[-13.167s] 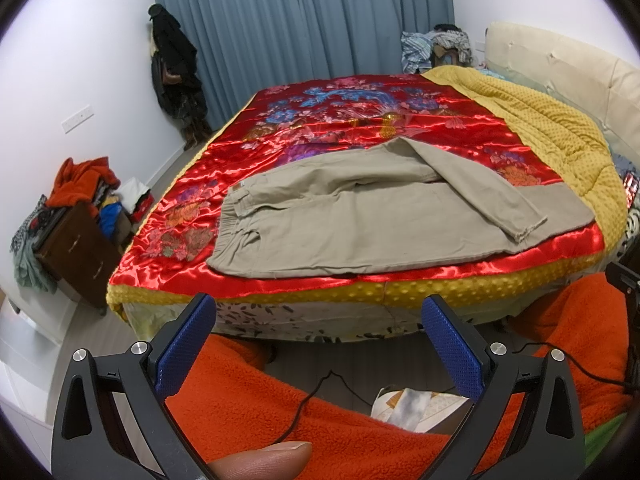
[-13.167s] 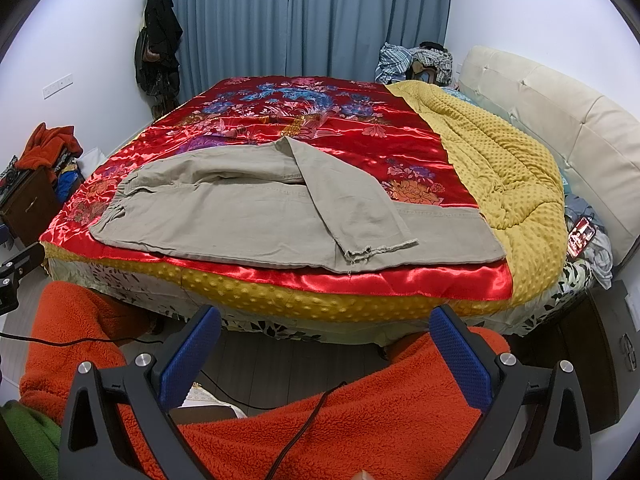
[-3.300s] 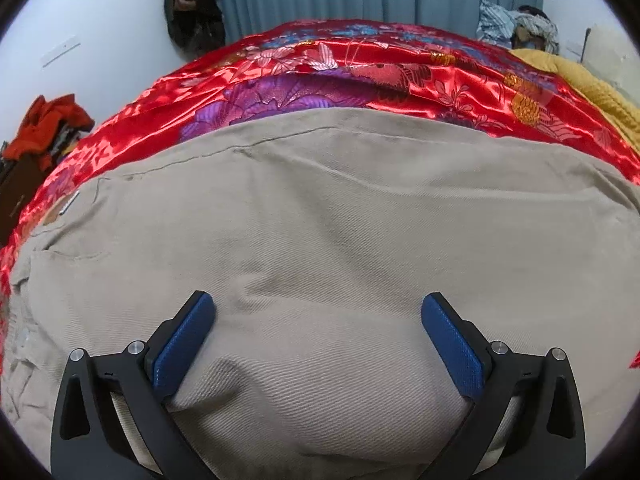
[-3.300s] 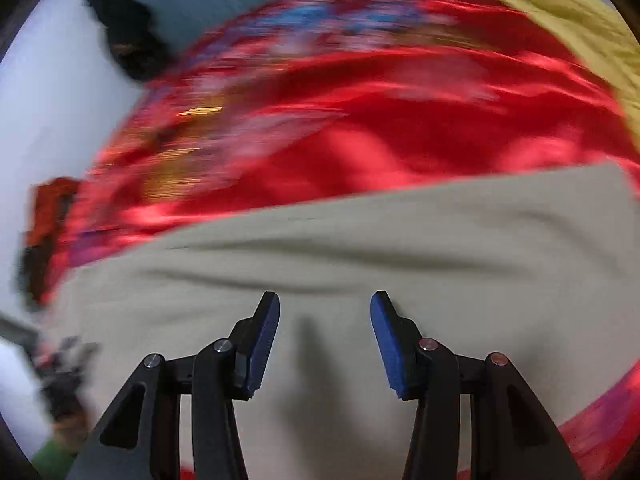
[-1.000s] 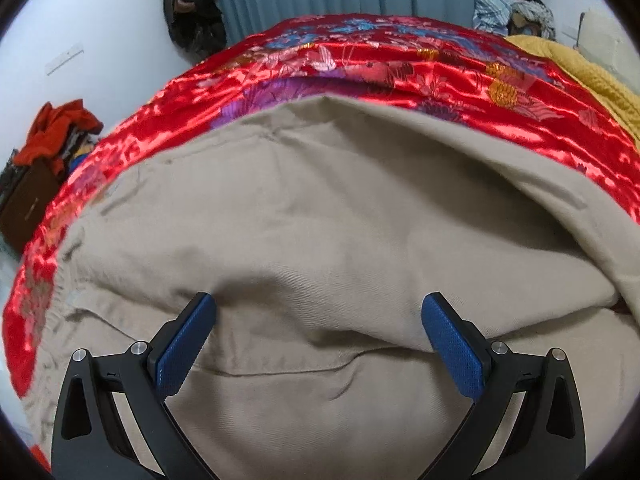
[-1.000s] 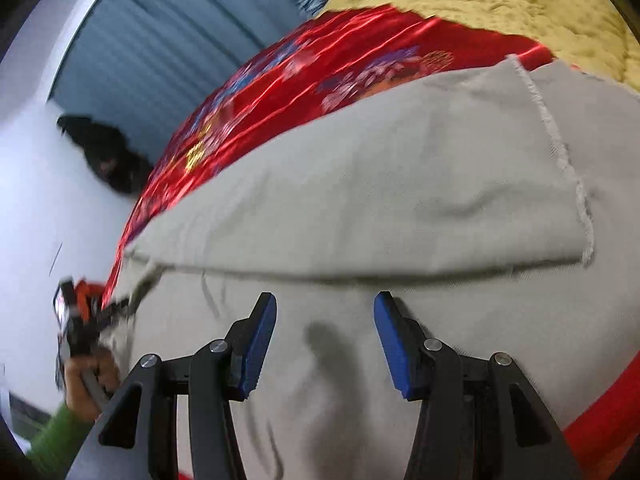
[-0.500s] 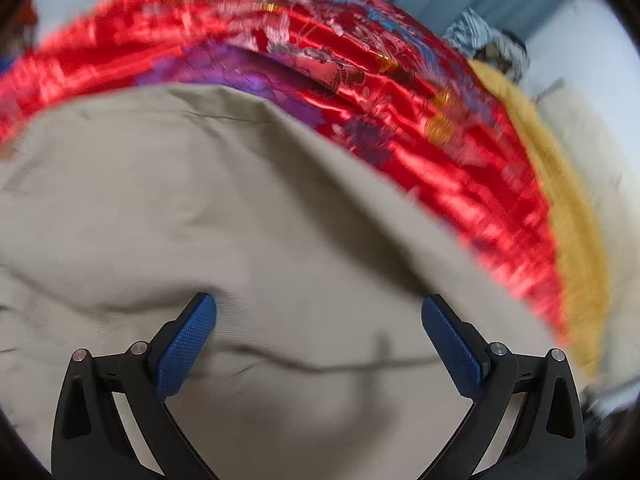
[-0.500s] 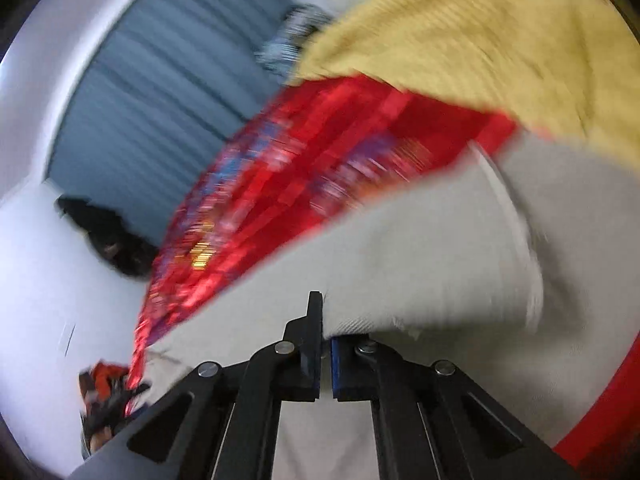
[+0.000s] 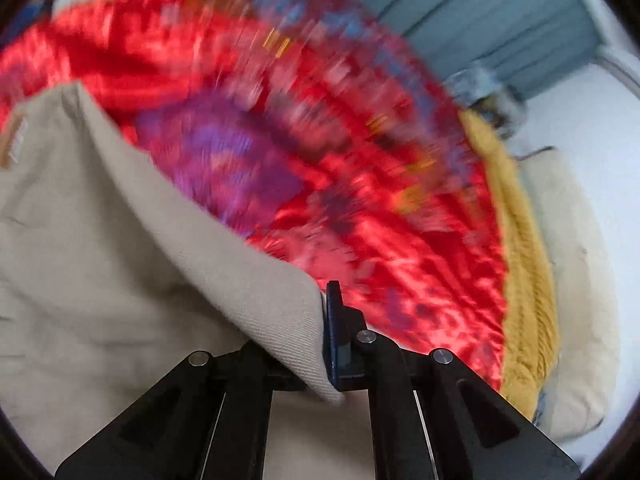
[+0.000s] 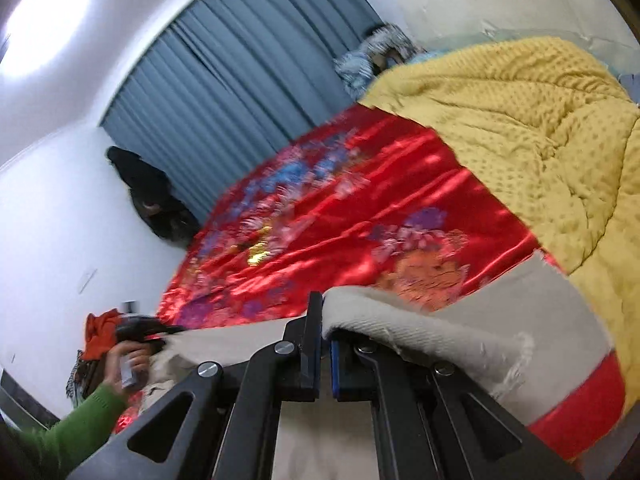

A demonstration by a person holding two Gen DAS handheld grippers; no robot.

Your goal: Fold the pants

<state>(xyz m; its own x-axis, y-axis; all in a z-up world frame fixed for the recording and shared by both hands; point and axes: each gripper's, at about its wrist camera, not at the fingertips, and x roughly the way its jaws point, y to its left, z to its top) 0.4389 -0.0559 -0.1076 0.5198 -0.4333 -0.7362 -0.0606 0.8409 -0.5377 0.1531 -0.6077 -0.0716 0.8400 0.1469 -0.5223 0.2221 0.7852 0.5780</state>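
Note:
The beige pants [image 9: 100, 264] lie on the red satin bedspread [image 9: 360, 184]. My left gripper [image 9: 326, 344] is shut on a lifted fold of the pants, with cloth pinched against its blue pad; the view is blurred. My right gripper [image 10: 325, 344] is shut on the frayed leg end of the pants [image 10: 420, 328] and holds it raised above the bed. In the right wrist view the left hand with its gripper [image 10: 136, 340] shows at the far left, on the waist end.
A yellow dotted blanket [image 10: 540, 140] covers the right part of the bed. A cream headboard [image 9: 576, 280] stands on the right. Blue curtains [image 10: 240, 92], a dark coat [image 10: 152, 196] on the wall and a clothes pile [image 10: 368, 60] are at the back.
My left gripper has gone from wide open to shut on a fold of the pants. My right gripper stays shut and has lifted the leg end higher.

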